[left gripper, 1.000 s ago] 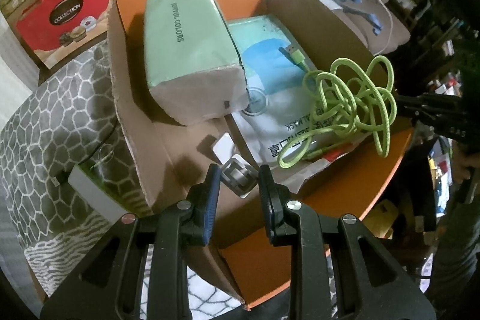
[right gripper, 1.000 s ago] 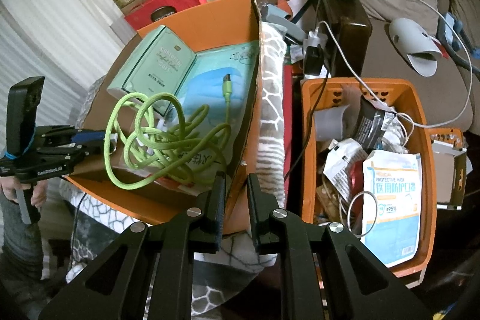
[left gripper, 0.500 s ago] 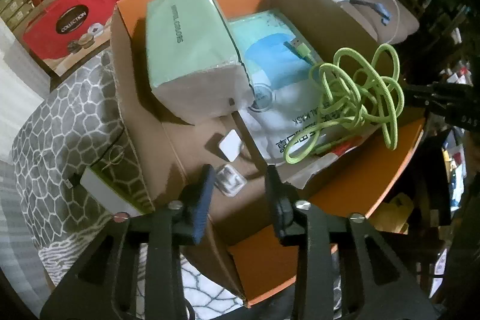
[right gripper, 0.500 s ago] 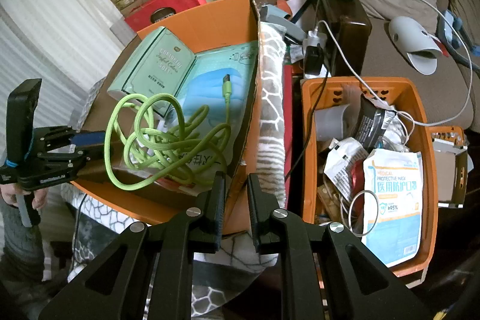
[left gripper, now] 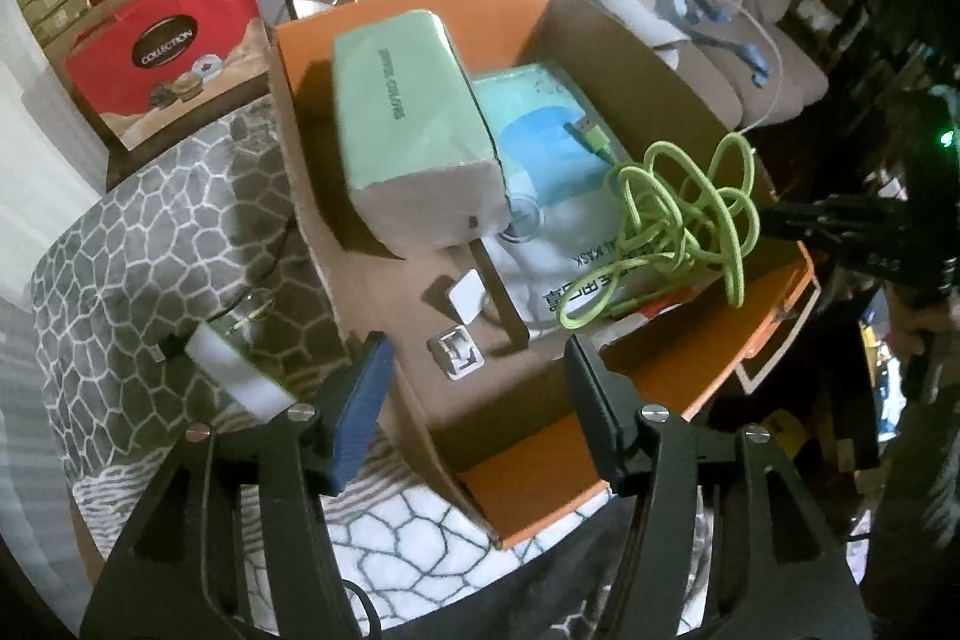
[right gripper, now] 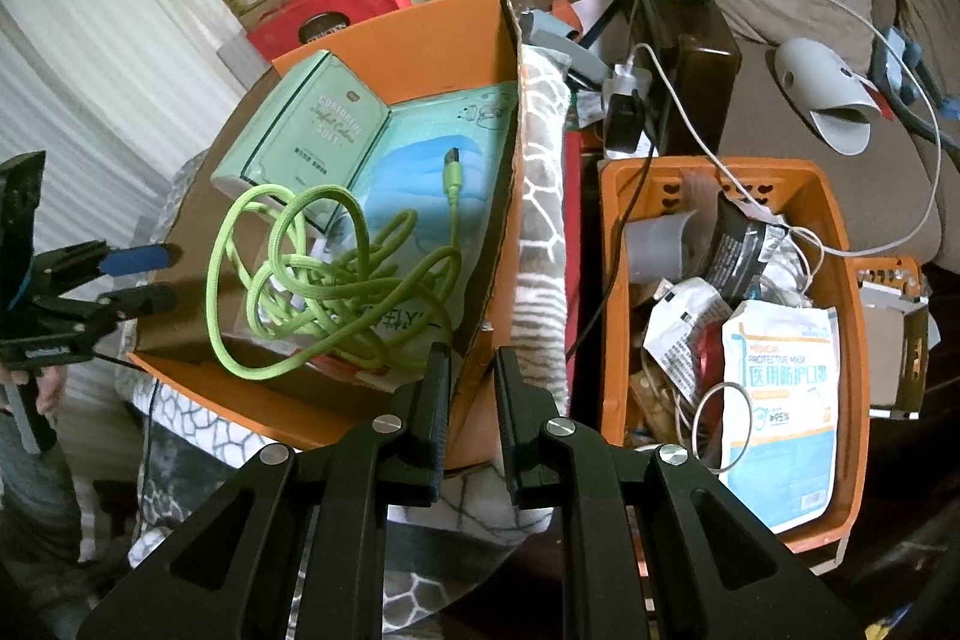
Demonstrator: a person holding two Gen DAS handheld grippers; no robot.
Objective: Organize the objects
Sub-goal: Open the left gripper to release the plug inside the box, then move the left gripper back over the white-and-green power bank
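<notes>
An open cardboard box with orange flaps holds a mint-green tissue pack, a face-mask pack, a tangled green cable and two small white plug adapters. My left gripper is open and empty, held above the near adapter. My right gripper is narrowly open and empty, with the box's right wall edge between its fingers. The box, tissue pack and cable also show in the right wrist view, with the left gripper at the far left.
An orange plastic basket full of mask packs and wires stands right of the box. A grey patterned blanket lies under and beside the box, with a small white device on it. Red gift boxes stand behind. A sofa with a bright lamp is at the back.
My left gripper has opened wide, let go of the small white adapter onto the box floor, and drawn back. The right gripper has stayed in place.
</notes>
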